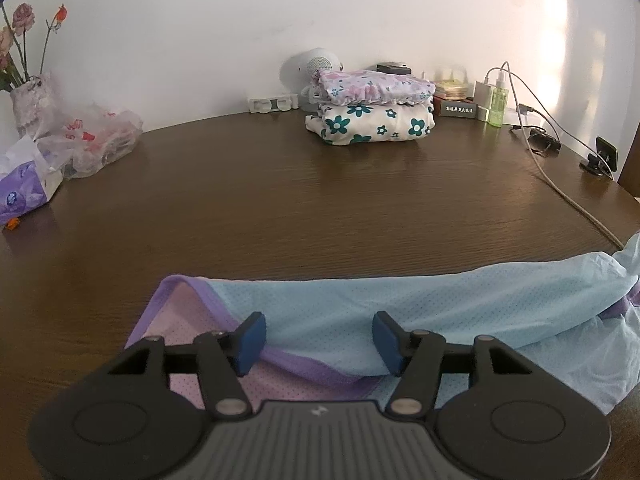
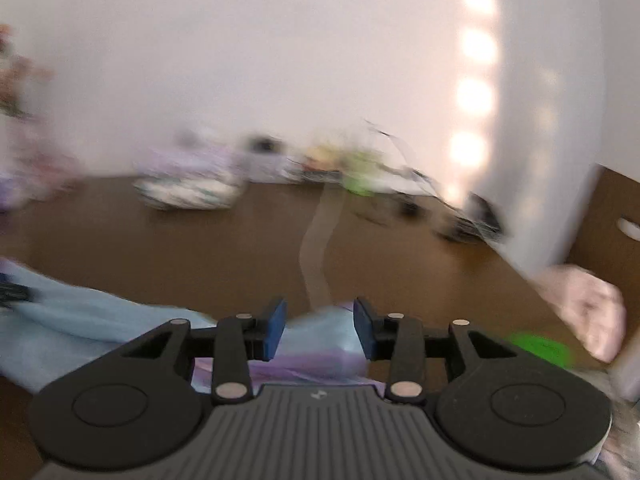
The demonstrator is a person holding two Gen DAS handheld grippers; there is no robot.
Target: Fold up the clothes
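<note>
On the table, near edge: a light-blue mesh garment with purple trim lies stretched across the dark wood table, running from below the left tongs toward the right side of the left wrist view.
Garment detail: the pink inner face shows at the left end, where the purple-edged opening is turned back.
Left tongs: wide apart, holding nothing; both blue fingertips stand over the garment, one beside the purple trim, the other over the blue cloth. Contact with the cloth cannot be told.
Right tongs: apart, a moderate gap, nothing clamped; a raised fold of the garment sits between and beyond the blue pads. This view is heavily blurred.
Far edge, centre: a stack of folded clothes, a pale purple floral piece on top of a white piece with teal flowers.
Behind the stack: a white round device, partly hidden.
Far edge, right: a green bottle next to a white charger, with a white cable running over the table toward the garment.
Far edge, left: a vase of flowers, a crumpled plastic bag and a purple tissue pack.
Right wrist view, right side: a pink blurred object and a green one; neither can be identified.
</note>
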